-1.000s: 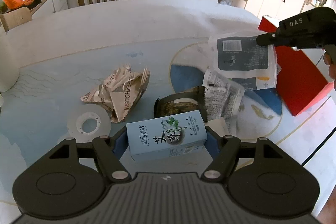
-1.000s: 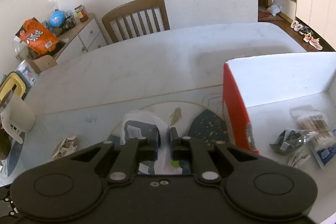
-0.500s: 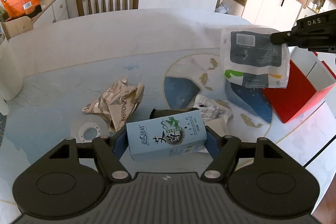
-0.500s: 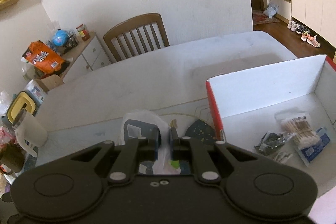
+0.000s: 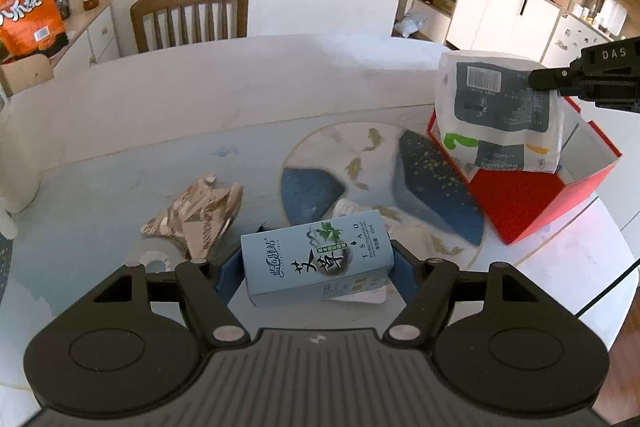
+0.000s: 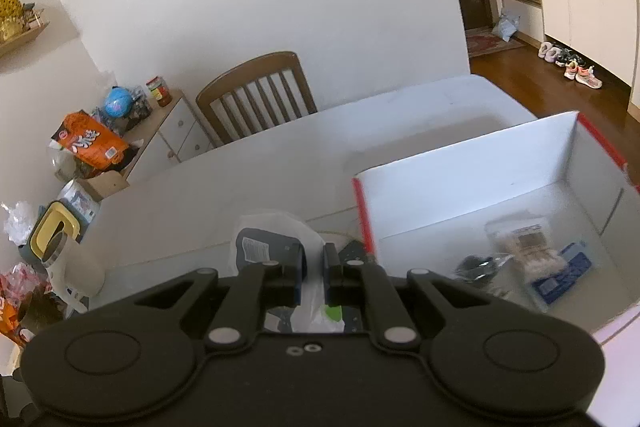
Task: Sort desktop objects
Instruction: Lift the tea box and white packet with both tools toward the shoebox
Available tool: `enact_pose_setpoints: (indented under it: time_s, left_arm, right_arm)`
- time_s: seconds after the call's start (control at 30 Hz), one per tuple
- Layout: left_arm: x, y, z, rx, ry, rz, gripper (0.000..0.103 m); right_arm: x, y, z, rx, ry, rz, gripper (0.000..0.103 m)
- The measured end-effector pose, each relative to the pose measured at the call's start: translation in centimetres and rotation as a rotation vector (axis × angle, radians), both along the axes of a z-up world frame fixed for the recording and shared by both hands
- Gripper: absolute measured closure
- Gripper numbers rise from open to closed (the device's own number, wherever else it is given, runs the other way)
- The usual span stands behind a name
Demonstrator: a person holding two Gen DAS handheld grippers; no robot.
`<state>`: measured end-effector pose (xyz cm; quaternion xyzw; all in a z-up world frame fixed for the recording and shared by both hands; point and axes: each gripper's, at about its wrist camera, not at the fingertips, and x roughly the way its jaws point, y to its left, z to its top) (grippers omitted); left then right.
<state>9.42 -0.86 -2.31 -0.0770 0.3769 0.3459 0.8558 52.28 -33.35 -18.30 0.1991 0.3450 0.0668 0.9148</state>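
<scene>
My left gripper (image 5: 316, 263) is shut on a light blue carton (image 5: 318, 263) with green leaf print, held crosswise above the table. My right gripper (image 6: 314, 273) is shut on the edge of a white plastic packet (image 6: 276, 235) with a grey label. In the left wrist view that white packet (image 5: 500, 111) hangs from the right gripper (image 5: 534, 81) over the near wall of the red box (image 5: 532, 203). In the right wrist view the red box (image 6: 472, 183) with white inner walls lies to the right, holding a cotton swab pack (image 6: 524, 243) and a dark wrapper (image 6: 476, 265).
Crumpled brown paper (image 5: 196, 217) and a white ring (image 5: 154, 259) lie on the table left of the carton. A white wrapper (image 5: 352, 207) shows behind the carton. A wooden chair (image 5: 190, 15) stands at the far side. A cream jug (image 6: 68, 263) stands at the left edge.
My right gripper lifted the white packet off the table and carried it right, over the red box. My left gripper rose a little with the carton; the table items sank lower in its view.
</scene>
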Motion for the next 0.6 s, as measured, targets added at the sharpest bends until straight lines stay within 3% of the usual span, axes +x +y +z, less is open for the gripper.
enact_pose_setpoints:
  time_s: [0.6]
  left_arm:
    - [6.1,-4.2,1.0,0.030,-0.034,-0.063,0.030]
  right_arm:
    - [-2.6,-7.6,1.2,0.031,-0.051,-0.050,0.095]
